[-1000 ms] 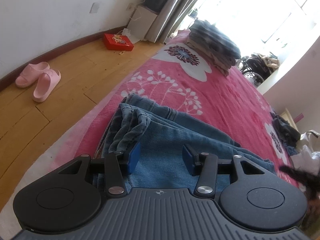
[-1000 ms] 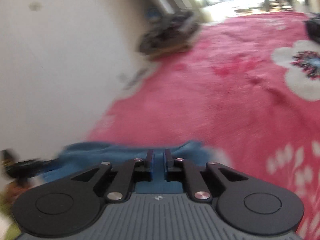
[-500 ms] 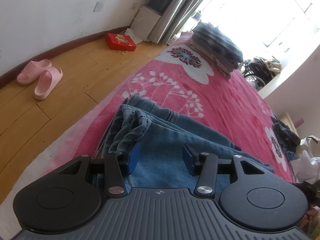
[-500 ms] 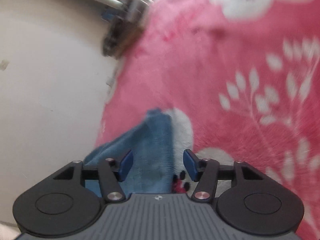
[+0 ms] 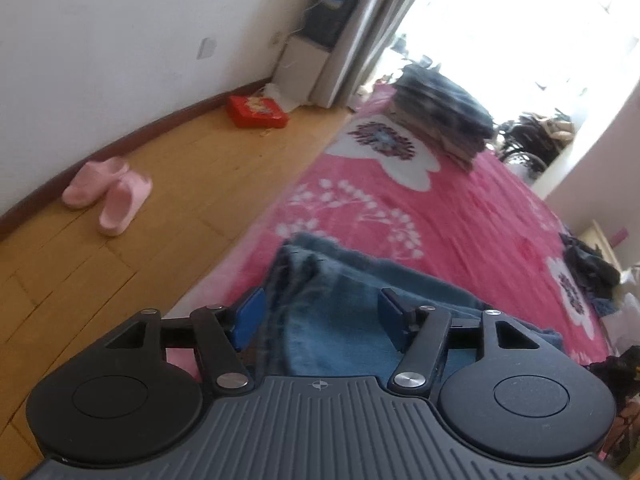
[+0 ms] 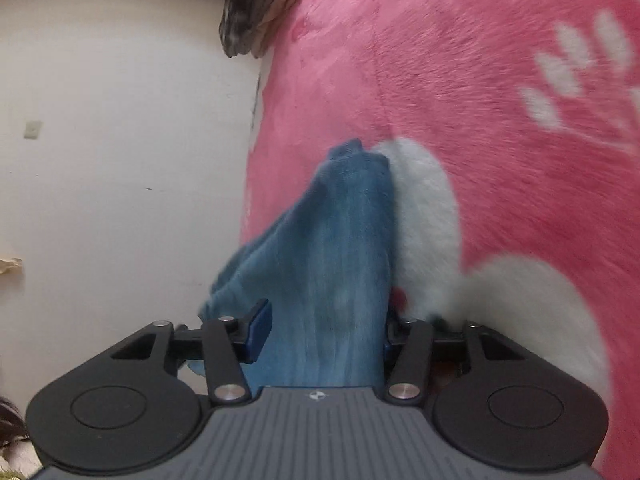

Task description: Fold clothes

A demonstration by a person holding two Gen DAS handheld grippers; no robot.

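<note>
Jeans [image 5: 340,320] blurred on blanket [image 5: 460,208]; left gripper [image 5: 320,316] wide, just opened, fabric between, untouched. Right gripper [image 6: 324,332] just closing; right pad hidden behind denim, grip unclear.

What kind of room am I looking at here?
Most likely a bedroom: a bed under a pink floral blanket, folded clothes stacked on it, and pink slippers on the wooden floor.

White walls [image 5: 100,40] meet a wooden plank floor [image 5: 168,208]. Grey curtains [image 5: 360,24] flank a glaring bright window [image 5: 520,20]. A pink floral blanket [image 5: 460,208] covers the bed.
</note>
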